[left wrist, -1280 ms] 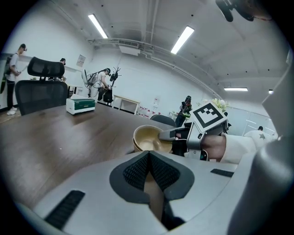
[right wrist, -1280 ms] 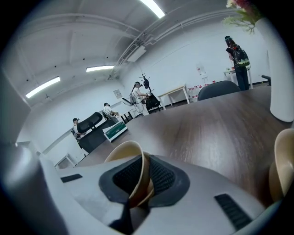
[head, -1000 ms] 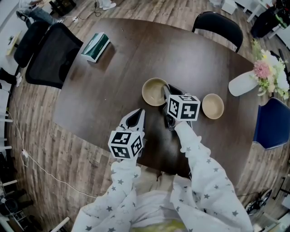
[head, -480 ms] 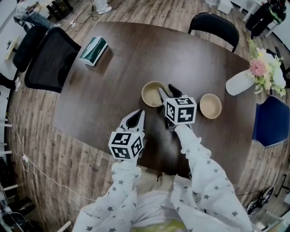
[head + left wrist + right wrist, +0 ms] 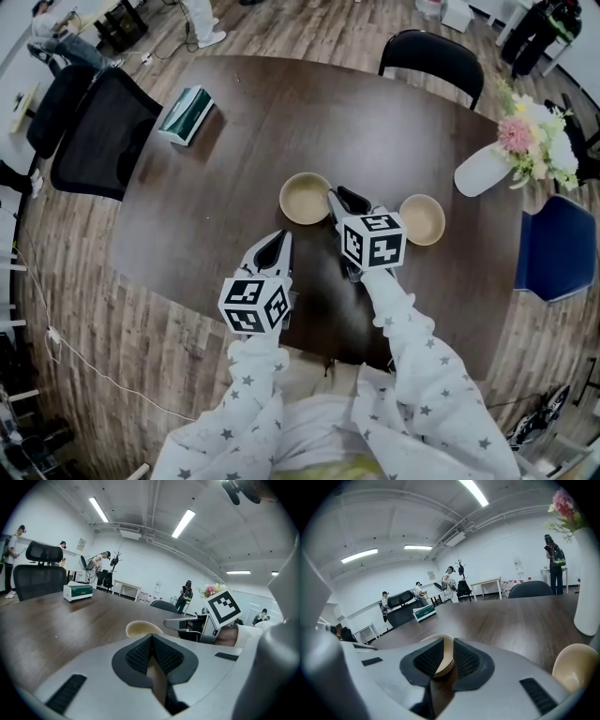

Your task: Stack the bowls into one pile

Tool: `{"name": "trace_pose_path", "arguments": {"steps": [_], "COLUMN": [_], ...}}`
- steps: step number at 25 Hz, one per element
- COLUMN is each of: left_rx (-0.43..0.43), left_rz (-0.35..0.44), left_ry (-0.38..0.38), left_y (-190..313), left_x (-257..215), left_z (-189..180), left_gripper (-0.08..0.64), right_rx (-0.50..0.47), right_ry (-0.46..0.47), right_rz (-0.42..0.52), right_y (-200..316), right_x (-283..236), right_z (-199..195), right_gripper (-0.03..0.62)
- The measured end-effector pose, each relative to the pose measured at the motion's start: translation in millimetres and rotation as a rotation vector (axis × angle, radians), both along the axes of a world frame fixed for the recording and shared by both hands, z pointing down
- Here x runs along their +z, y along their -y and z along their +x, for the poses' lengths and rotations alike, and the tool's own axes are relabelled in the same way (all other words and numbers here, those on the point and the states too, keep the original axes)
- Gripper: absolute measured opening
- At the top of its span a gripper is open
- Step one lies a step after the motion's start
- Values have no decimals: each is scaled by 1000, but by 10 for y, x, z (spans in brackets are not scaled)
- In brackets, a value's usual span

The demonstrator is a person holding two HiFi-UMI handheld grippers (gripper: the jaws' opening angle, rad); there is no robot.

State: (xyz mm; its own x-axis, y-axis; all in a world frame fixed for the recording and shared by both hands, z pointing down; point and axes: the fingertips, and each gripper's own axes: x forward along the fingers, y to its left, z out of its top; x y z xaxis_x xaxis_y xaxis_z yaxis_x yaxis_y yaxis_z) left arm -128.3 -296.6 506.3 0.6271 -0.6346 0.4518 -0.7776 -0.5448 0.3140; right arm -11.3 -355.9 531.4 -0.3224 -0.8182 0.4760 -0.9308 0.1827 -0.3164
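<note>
Two beige bowls stand apart on the dark table (image 5: 216,206): one (image 5: 302,199) at the middle, the other (image 5: 424,220) to its right. My right gripper (image 5: 336,197) hovers at the middle bowl's right rim, between the two bowls. Its jaws are closing with nothing gripped. In the right gripper view that bowl (image 5: 445,656) shows through the gap just beyond the gripper (image 5: 443,644), and the other bowl (image 5: 574,667) sits low at the right. My left gripper (image 5: 278,239) is shut and empty, nearer me; the middle bowl (image 5: 140,628) lies past the left gripper (image 5: 151,638).
A white vase (image 5: 483,169) with flowers (image 5: 534,141) lies at the table's right end. A green box (image 5: 187,112) sits at the far left. Black chairs (image 5: 98,127) (image 5: 431,56) and a blue chair (image 5: 553,253) stand round the table.
My right gripper has let go of the middle bowl's right rim and drawn slightly up and off it. The left gripper has stayed put.
</note>
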Motion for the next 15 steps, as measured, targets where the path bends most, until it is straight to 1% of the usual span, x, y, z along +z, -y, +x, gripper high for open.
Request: {"name": "trace_pose_path", "arguments": {"steps": [1, 3, 5, 10, 15], "left_rx": [1, 2, 8, 35, 69], "left_rz": [2, 6, 7, 6, 7], "left_ry": [-1, -2, -6, -14, -21], "left_y": [-13, -43, -72, -181, -270], "left_x": [-16, -46, -68, -97, -131], "left_z": [32, 106, 205, 482, 760], "left_gripper": [26, 25, 25, 25, 25], "right_rx": [-20, -55, -66, -43, 22], "right_ry": [0, 13, 29, 45, 57], "right_rz": [6, 15, 19, 22, 19], "right_y": [-37, -112, -177, -340, -513], "right_x": [-18, -56, -96, -168, -206], "right_z": [1, 12, 76, 350, 749], "right_gripper": [65, 53, 40, 28, 25]}}
